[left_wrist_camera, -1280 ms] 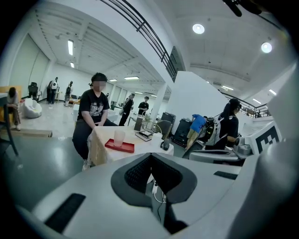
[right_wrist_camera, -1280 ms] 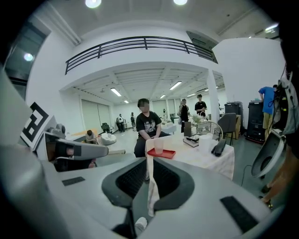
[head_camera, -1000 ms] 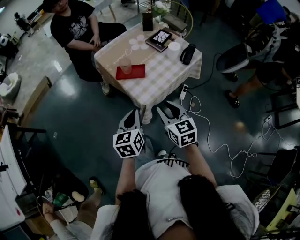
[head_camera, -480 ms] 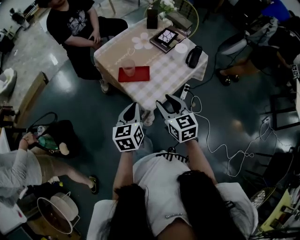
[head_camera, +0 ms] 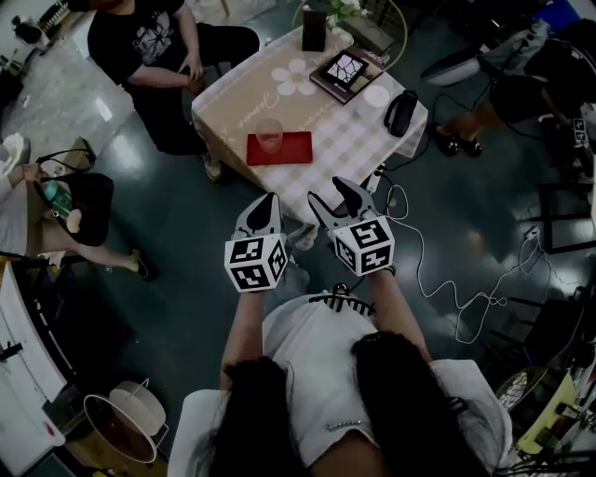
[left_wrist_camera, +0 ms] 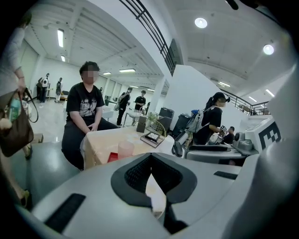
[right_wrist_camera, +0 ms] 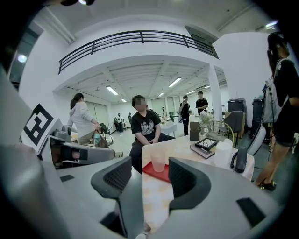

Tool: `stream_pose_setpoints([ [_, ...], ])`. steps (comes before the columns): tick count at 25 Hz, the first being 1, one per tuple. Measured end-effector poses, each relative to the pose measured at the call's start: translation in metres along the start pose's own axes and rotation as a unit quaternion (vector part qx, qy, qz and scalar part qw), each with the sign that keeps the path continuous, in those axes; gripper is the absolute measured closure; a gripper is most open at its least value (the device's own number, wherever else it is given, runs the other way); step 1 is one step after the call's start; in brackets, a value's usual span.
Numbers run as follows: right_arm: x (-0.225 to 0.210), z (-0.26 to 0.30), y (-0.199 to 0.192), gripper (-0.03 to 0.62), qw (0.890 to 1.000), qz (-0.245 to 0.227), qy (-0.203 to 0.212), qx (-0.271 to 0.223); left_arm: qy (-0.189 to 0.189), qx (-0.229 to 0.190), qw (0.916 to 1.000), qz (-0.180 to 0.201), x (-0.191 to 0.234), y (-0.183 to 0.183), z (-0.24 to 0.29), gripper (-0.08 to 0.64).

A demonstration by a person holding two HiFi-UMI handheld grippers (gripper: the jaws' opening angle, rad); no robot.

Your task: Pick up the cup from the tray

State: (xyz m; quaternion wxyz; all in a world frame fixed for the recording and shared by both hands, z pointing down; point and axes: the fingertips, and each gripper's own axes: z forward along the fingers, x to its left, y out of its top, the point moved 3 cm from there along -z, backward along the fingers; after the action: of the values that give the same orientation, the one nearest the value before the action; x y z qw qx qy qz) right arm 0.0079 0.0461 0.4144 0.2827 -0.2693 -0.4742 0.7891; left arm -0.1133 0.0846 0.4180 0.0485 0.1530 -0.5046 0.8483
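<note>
With right tool (head_camera: pixel 328 192) opening, empty, and left tool (head_camera: pixel 268 201) closed: reach tabletop (head_camera: pixel 340 140), straddle cup (head_camera: pixel 270 135) on red tray (head_camera: pixel 294 150), squeeze gently.

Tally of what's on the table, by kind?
Cup: 1
Red tray: 1
Book: 1
Dark box: 1
Flowers: 1
White container: 1
Black handset-like object: 1
Total: 7
</note>
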Motion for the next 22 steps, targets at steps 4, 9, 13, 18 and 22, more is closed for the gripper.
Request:
stream_pose_setpoints([
  [4,0.003,0.017,0.008,0.350,1.000,0.003,-0.009,-0.002,-0.010,0.003,0.9999,0.004,0.016,0.012,0.010,0.554],
  [9,0.005,0.033,0.015,0.331,1.000,0.003,-0.025,-0.006,-0.024,0.008,0.9996,0.012,0.033,0.021,0.021,0.554],
  [13,0.002,0.046,0.022,0.310,0.999,-0.001,-0.044,-0.024,-0.022,0.007,0.9997,0.011,0.047,0.028,0.028,0.554],
  [18,0.001,0.069,0.030,0.245,0.999,-0.009,-0.046,-0.028,-0.018,0.014,0.9997,0.013,0.062,0.033,0.035,0.554],
  [22,0.003,0.091,0.033,0.219,0.999,-0.025,-0.032,-0.021,-0.012,0.019,0.9997,0.013,0.074,0.034,0.043,0.554],
])
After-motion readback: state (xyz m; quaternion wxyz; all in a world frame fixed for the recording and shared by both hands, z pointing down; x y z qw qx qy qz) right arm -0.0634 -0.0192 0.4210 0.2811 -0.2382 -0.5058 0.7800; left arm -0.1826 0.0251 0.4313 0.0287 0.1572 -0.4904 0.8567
